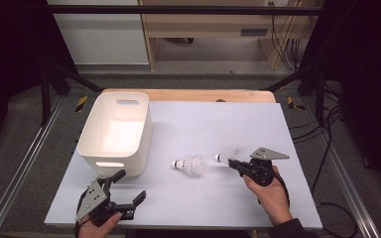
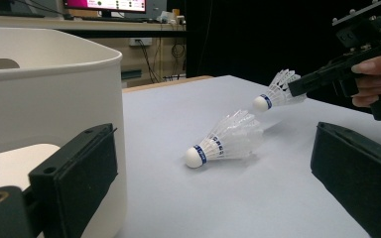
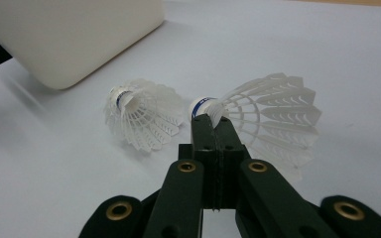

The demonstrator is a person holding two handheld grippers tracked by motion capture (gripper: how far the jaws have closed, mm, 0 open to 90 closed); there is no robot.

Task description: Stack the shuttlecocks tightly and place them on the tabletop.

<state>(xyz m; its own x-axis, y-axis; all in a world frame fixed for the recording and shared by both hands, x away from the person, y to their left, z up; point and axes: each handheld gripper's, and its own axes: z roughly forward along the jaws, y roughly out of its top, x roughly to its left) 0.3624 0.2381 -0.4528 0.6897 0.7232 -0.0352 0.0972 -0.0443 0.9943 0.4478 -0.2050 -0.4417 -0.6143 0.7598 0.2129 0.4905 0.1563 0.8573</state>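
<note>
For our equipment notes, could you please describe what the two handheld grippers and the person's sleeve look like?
Both are black two-jaw grippers. The left gripper and the right gripper each carry a grey three-cornered plate on top. Their jaws are flat black pads, with brass-coloured rivets at the linkages. A black cable trails from the right one, and that arm wears a dark sleeve.

Right gripper (image 3: 212,118), jaws closed together on the skirt of a white shuttlecock (image 3: 270,114) just behind its blue-banded cork. A second shuttlecock (image 3: 141,115) lies on the white tabletop (image 3: 54,173) just left of it. Far left: a white bin (image 3: 74,34).
</note>
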